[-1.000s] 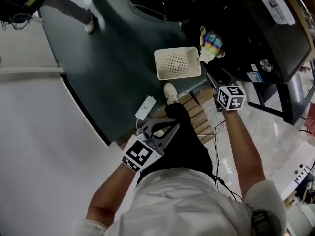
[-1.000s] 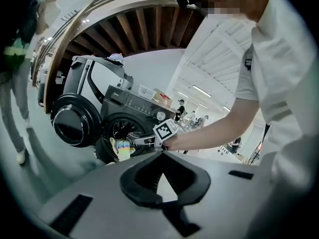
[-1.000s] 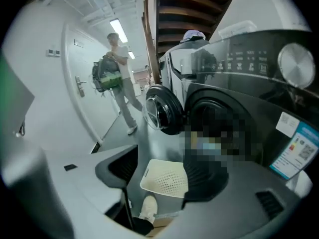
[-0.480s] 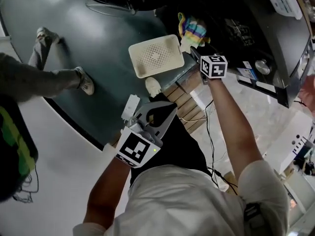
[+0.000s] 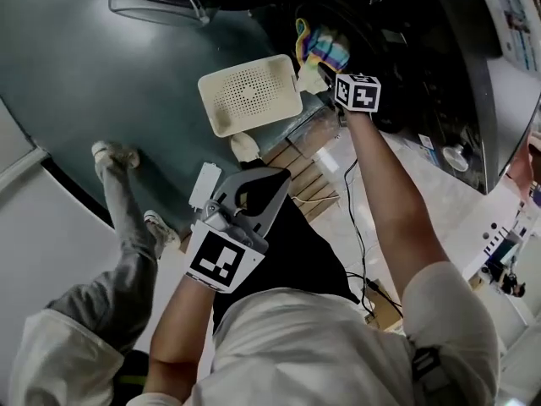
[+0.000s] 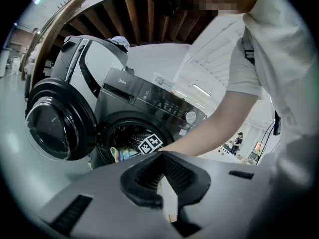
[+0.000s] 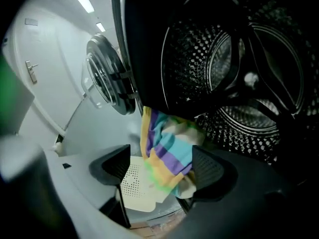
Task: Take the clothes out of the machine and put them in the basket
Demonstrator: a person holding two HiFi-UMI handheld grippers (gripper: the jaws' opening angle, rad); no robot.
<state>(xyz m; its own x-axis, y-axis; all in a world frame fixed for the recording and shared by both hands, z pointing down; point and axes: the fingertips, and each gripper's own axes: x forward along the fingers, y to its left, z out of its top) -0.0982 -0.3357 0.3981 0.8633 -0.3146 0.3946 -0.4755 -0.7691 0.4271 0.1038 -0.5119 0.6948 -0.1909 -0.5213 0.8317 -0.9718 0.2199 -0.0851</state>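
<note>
Right fingers: the right gripper [image 7: 159, 171] has its fingers [image 7: 207, 171] spread wide, having just been opening. A striped cloth [image 7: 167, 153] hangs between them, not pinched. It lies close against the three o'clock finger and clear of the nine o'clock one.
Left fingers: the left gripper [image 6: 162, 156] has its fingers [image 6: 142, 180] pressed together at the tips, with nothing between them.
Striped cloth: it spills over the lower lip of the drum [image 7: 249, 83], banded in yellow, purple, blue and cream, with its loose end dangling outside the opening.
Basket: the cream perforated basket [image 5: 249, 93] stands on the floor just below the cloth. In the head view it is at nine o'clock from the right gripper and at twelve o'clock from the left gripper.
Washing machine: the dark front loader [image 6: 149, 101] has its round door [image 6: 55, 126] swung wide open, at nine o'clock from the opening in the left gripper view.
Floor: a dark green mat [image 5: 84, 74] is under the basket, and wooden slats [image 5: 304, 172] lie at five o'clock from it.
Bystander: a second person's legs [image 5: 127, 218] stand on the mat edge, at nine o'clock from the left gripper in the head view.
</note>
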